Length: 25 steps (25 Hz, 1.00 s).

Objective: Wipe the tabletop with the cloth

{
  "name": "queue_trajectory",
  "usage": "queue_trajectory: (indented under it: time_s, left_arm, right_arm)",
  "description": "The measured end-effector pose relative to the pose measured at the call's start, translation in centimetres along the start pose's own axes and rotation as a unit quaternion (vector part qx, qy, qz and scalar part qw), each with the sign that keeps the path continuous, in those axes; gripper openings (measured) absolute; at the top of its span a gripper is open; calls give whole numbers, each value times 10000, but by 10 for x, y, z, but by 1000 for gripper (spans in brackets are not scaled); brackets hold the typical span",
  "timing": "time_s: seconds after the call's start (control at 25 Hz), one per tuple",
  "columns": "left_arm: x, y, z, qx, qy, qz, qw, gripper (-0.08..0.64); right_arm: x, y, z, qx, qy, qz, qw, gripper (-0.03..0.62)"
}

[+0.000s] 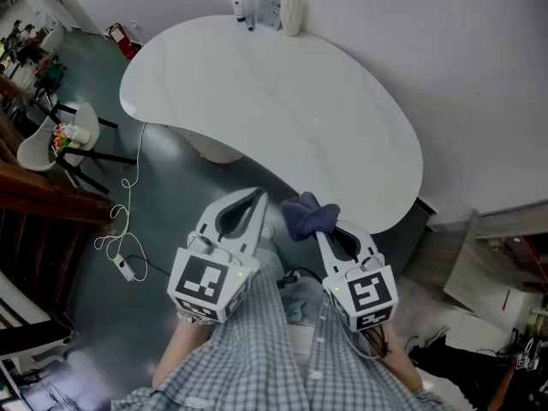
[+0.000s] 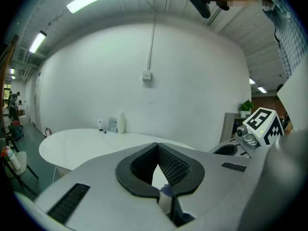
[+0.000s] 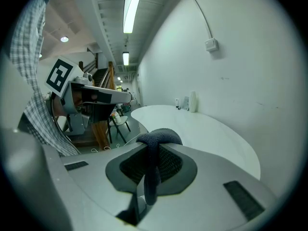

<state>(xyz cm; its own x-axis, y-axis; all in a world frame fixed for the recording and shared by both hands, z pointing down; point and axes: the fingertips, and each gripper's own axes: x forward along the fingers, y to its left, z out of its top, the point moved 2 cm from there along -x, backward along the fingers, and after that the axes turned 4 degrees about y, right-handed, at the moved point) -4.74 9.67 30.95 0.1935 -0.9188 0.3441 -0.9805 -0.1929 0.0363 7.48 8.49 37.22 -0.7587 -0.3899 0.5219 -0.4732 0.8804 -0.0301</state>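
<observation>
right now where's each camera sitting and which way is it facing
Head view: on the head, steeply down at the table; shows left gripper, right gripper, cloth, shirt.
Left gripper view: on the left gripper, along its shut jaws toward the table; right gripper at right.
Right gripper view: along jaws clamping the cloth, toward the table; left gripper at left.
All share the table and white vase.

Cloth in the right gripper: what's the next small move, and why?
Probably move the right gripper forward and down until the cloth touches the tabletop. The gripper is shut on the cloth, which is in the air near the table's near edge, with no contact yet.
</observation>
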Motion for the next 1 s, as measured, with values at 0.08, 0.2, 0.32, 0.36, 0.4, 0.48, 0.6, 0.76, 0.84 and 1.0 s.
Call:
queue_trajectory:
  time_s: [0.08,0.2,0.32,0.36,0.4,0.48,0.6,0.76,0.84,1.0]
  left_arm:
    - [10,9,4,61,24,-82,9999,6]
    - [24,21,12,82,84,-172,9998,6]
    - [35,36,17,120,89,-294,9995,6]
    - [39,42,19,122,82,-337,9993,6]
    - [43,48,20,120,84,-377,9992,6]
    - [50,58,21,126,102,-453,9988,6]
    - [61,72,23,99,123,-566,9983,6]
    - [77,80,27,146,144,-804,9966,6]
    - [84,83,30,255,159,-907,9954,6]
    - [95,93,32,377,194,-1063,9934,6]
  right_arm:
    - [10,-1,3,71,63,11,10000,23]
    - [25,-2,7,137,156,72,9998,23]
    - [44,-2,14,184,224,124,9995,23]
    - [51,-1,17,202,248,134,9994,23]
    - [57,-1,20,222,274,138,9993,23]
    - [70,-1,23,252,324,131,9991,23]
    - [89,-2,27,241,394,85,9989,23]
    - [108,-10,28,308,524,-57,9981,23]
    - [116,-16,27,378,565,-165,9975,23]
    - [135,-28,23,531,655,-420,9956,23]
